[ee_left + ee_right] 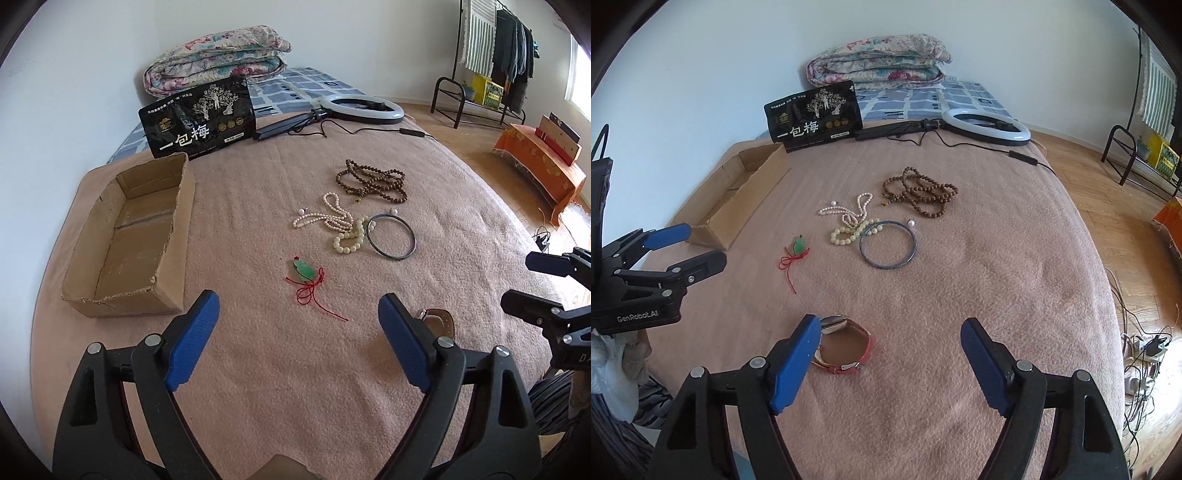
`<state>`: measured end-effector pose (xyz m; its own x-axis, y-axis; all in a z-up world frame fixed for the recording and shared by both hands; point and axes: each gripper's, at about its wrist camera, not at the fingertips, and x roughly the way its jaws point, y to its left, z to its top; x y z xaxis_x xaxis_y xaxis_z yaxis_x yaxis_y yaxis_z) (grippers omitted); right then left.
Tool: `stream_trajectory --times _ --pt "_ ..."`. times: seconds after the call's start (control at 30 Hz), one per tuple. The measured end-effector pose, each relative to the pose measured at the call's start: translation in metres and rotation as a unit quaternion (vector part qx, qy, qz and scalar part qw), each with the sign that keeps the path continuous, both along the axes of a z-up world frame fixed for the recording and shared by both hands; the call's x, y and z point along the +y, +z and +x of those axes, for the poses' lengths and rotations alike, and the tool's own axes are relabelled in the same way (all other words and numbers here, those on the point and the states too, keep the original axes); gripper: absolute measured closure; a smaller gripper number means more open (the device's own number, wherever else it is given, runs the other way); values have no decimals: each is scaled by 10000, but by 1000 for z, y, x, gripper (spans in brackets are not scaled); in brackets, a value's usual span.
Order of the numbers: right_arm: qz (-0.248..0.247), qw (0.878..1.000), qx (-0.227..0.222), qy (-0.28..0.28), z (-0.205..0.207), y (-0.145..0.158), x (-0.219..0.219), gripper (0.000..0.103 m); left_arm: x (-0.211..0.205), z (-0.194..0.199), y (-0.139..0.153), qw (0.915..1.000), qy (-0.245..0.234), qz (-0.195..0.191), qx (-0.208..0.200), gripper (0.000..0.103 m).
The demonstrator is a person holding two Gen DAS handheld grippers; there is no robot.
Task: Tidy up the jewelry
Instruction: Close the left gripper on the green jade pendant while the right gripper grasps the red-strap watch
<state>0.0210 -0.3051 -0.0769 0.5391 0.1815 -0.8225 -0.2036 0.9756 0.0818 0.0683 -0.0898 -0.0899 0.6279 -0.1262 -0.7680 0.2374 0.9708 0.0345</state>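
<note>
Left claw [297,321] stood open over pink bed blanket [258,387], jade pendant [304,271] just ahead of it, cardboard box [129,240] ahead-left, right claw [890,354] open too, red-strap watch [846,345] beside its left finger, nothing gripped

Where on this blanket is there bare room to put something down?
Free: the wide blanket right of the bangle, the strip between the cardboard box and the green pendant, and the box's bare floor. Crowded: the middle, where pearls, wooden beads and bangle bunch together.
</note>
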Motion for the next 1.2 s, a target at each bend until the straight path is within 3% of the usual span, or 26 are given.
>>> stream_trajectory --times 0.1,0.2,0.3,0.47,0.63,0.77,1.07,1.2 --pt "-42 9998 113 127 2 -5 7 32 -8 19 -17 9998 -22 -51 182 22" --pt "-74 9992 319 231 7 -14 12 35 -10 37 -34 9991 81 -146 387 41" --pt "-99 9974 642 315 14 -29 16 44 -11 51 -46 9985 143 -235 468 48" --pt "-79 9941 1013 377 27 -49 17 50 -12 69 -65 9966 259 -402 673 48" --pt "-45 9929 1105 446 32 -58 20 53 -4 82 -81 9943 506 -485 802 48" --pt "-8 9908 1265 469 33 -67 23 54 -1 87 -90 9932 467 -496 947 57" --pt "-100 9902 1330 416 40 -75 24 58 -2 95 -99 9936 514 -441 909 58" --pt "-144 9894 1370 458 42 -79 28 58 -6 95 -101 9952 413 -375 799 64"
